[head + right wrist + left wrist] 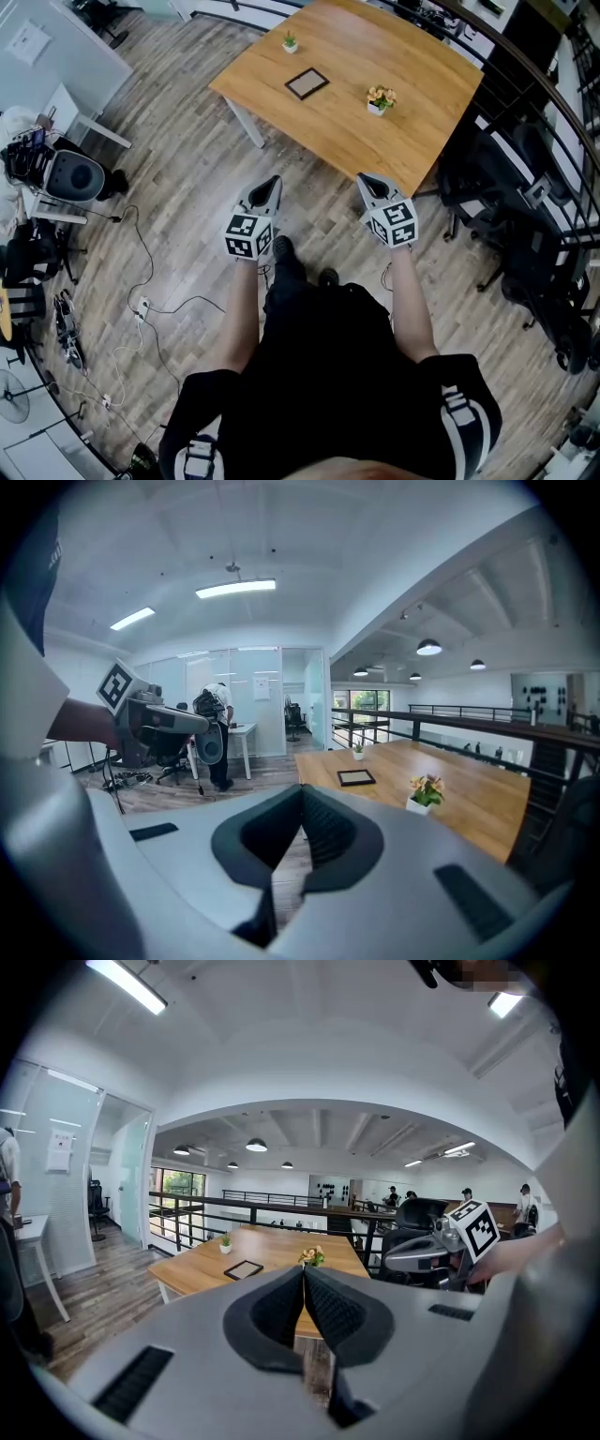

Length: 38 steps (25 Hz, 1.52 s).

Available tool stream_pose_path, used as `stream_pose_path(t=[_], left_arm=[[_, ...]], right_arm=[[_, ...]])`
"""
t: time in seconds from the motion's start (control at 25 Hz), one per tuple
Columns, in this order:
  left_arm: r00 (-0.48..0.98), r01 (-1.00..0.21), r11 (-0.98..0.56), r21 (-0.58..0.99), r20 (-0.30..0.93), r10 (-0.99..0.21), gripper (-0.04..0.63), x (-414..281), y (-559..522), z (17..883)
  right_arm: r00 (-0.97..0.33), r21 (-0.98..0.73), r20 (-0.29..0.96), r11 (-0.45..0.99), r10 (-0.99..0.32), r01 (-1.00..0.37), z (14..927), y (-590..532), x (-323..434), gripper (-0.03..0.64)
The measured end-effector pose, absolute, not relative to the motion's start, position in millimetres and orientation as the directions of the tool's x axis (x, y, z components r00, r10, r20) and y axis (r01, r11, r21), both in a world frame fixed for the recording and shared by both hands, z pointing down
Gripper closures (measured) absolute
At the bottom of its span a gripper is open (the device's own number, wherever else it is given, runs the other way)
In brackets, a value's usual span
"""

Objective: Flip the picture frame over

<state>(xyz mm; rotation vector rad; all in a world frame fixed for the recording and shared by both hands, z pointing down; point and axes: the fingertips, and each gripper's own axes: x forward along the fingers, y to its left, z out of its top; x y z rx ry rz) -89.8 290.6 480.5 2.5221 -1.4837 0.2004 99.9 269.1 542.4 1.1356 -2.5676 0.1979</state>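
Note:
A small dark picture frame (307, 83) lies flat in the middle of the wooden table (412, 141); it also shows in the left gripper view as the picture frame (244, 1268) and in the right gripper view as the picture frame (356, 777). My left gripper (273, 180) and right gripper (361, 176) hang side by side over the floor, short of the table's near edge, both pointing toward it. Both are shut with nothing between the jaws. The left gripper (304, 1269) and right gripper (302, 789) show their pads pressed together.
A small green plant (290, 42) stands at the table's far left and a flower pot (380, 99) to the right of the frame. Black office chairs (539, 262) and a railing stand at the right. Cables (141, 305) and gear lie on the floor at left.

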Motion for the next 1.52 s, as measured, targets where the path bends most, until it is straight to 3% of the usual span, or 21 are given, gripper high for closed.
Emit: stream_pose_path(t=[0.44, 0.68, 0.88, 1.04, 1.2, 1.52], left_arm=[[0.468, -0.884, -0.453, 0.116, 0.212, -0.858, 0.572, -105, 298, 481], [0.452, -0.892, -0.439, 0.109, 0.180, -0.874, 0.571, -110, 298, 476], [0.430, -0.903, -0.421, 0.092, 0.157, -0.889, 0.567, -113, 297, 470], [0.431, -0.902, -0.420, 0.098, 0.153, -0.889, 0.482, -116, 296, 469], [0.422, -0.905, -0.408, 0.117, 0.145, -0.895, 0.452, -120, 292, 472], [0.430, -0.901, -0.415, 0.126, 0.141, -0.892, 0.399, -120, 285, 477]], right_arm=[[-0.653, -0.013, 0.338, 0.690, -0.678, -0.723, 542, 272, 87, 0.601], [-0.677, 0.002, 0.310, 0.713, -0.667, -0.701, 538, 277, 79, 0.550], [-0.678, 0.008, 0.288, 0.710, -0.676, -0.704, 533, 274, 78, 0.447], [-0.681, 0.018, 0.277, 0.712, -0.678, -0.702, 528, 274, 74, 0.405], [-0.686, 0.045, 0.283, 0.724, -0.670, -0.688, 529, 275, 69, 0.328], [-0.666, 0.043, 0.284, 0.703, -0.690, -0.710, 535, 269, 72, 0.276]])
